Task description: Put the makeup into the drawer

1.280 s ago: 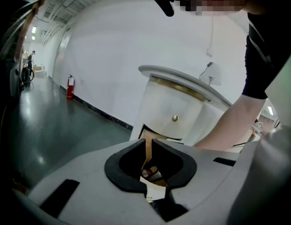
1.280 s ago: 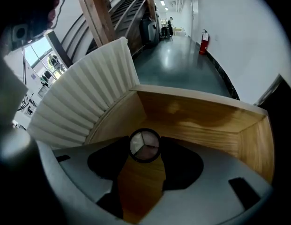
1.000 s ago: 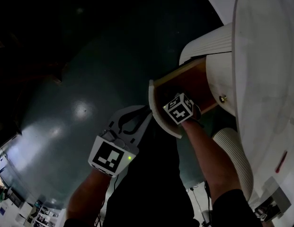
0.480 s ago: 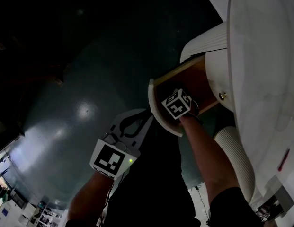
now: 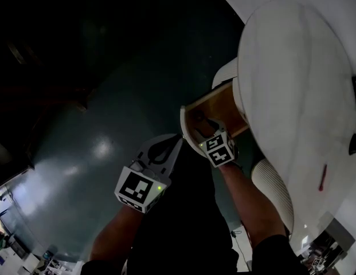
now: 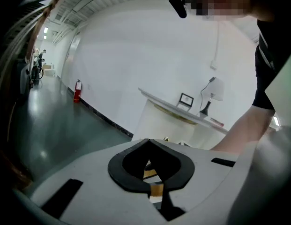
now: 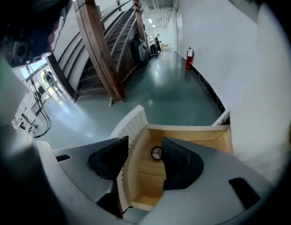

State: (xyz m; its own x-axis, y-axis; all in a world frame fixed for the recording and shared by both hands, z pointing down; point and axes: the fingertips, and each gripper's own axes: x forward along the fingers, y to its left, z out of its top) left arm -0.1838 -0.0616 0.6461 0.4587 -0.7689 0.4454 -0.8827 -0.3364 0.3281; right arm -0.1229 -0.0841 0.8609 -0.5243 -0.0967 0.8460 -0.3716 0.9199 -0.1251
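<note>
A person stands over an open wooden drawer [image 7: 187,134] pulled out from under a round white surface [image 5: 292,96], with a hand-held gripper in each hand. The right hand-held gripper [image 7: 144,149] points steeply down over the drawer with its two dark pads well apart and nothing between them. Its own view looks past the pads straight into the drawer. A small round makeup [image 7: 156,153], dark-rimmed with a spoked mark on its face, lies flat on the drawer's wooden floor. It is toward the 12 o'clock end in that view and just beside the right pad, though no pad touches it. Nothing else can be seen inside the drawer. The wide-open, empty jaws above the makeup suggest it has been let go, so the placing looks done, while the drawer stands open. The left hand-held gripper [image 6: 147,142] has just been closing and its jaws now meet with nothing between them. In the head view it sits at about 8 o'clock from the right one, outside the drawer's ribbed white front [image 7: 130,122] and above the dark floor [image 5: 97,113]. It appears to be idle and kept out of the way. A small picture frame [image 6: 186,100] and a lamp [image 6: 214,89] stand on the surface.
</note>
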